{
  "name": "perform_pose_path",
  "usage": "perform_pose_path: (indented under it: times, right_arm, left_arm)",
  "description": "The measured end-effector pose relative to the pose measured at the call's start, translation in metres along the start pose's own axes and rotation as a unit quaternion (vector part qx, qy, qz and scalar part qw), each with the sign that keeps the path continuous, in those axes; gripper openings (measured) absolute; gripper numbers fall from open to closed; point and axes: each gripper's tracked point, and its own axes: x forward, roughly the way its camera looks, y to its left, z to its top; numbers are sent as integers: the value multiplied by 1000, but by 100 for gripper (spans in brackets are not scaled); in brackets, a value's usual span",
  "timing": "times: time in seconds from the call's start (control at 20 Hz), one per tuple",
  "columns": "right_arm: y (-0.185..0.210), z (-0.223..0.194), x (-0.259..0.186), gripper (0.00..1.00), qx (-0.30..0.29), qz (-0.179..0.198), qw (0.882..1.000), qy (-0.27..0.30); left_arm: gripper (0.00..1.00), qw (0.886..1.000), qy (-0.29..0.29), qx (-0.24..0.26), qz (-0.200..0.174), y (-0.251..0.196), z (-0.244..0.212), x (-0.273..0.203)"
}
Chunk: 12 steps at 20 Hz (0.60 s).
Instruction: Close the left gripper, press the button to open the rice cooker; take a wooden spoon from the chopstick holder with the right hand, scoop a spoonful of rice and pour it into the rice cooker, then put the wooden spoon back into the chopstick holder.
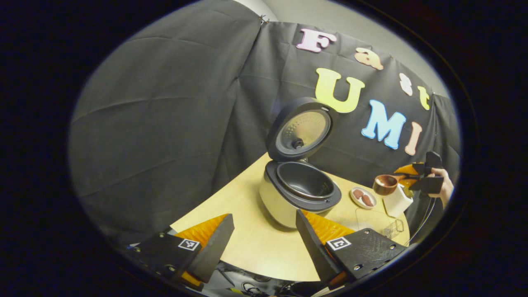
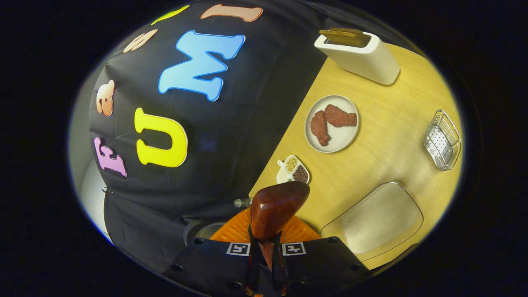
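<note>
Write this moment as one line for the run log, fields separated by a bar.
rice cooker: lid open | wooden spoon: held in right gripper, lifted | left gripper: open, empty | chopstick holder: on table

one rice cooker, one wooden spoon, two plates

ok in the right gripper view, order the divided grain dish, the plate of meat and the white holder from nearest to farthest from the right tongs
1. Divided grain dish, just past the wooden spoon held in the right tongs, by the table's back edge.
2. Plate of meat, farther along mid-table.
3. White holder, at the far end.
</note>
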Motion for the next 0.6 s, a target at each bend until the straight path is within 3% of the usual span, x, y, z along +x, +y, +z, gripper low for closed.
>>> perform_pose_path:
  times: [0.15, 0.2, 0.25, 0.3, 0.35, 0.4, 0.6]
  right_arm:
    - [31, -12, 16, 10, -9, 22, 1000, 14]
    - [42, -18, 22, 14, -10, 29, 999, 21]
    - [51, -24, 28, 10, -12, 34, 999, 27]
    - [58, -30, 34, 14, -14, 36, 999, 32]
    - [64, -36, 40, 10, -17, 37, 998, 37]
    - [71, -45, 47, 14, -23, 38, 998, 42]
    - [95, -79, 76, 14, -70, 37, 995, 68]
  left_arm:
    - [95, 1000, 0, -3, 6, 10, 1, 4]
    - [94, 1000, 1, -4, 8, 14, 2, 6]
    - [94, 1000, 2, -5, 9, 17, 1, 8]
    - [95, 1000, 3, -7, 12, 21, 2, 10]
    - [95, 1000, 4, -8, 15, 26, 3, 11]
    - [95, 1000, 3, -10, 18, 30, 5, 13]
    - [94, 999, 5, -20, 32, 51, 6, 15]
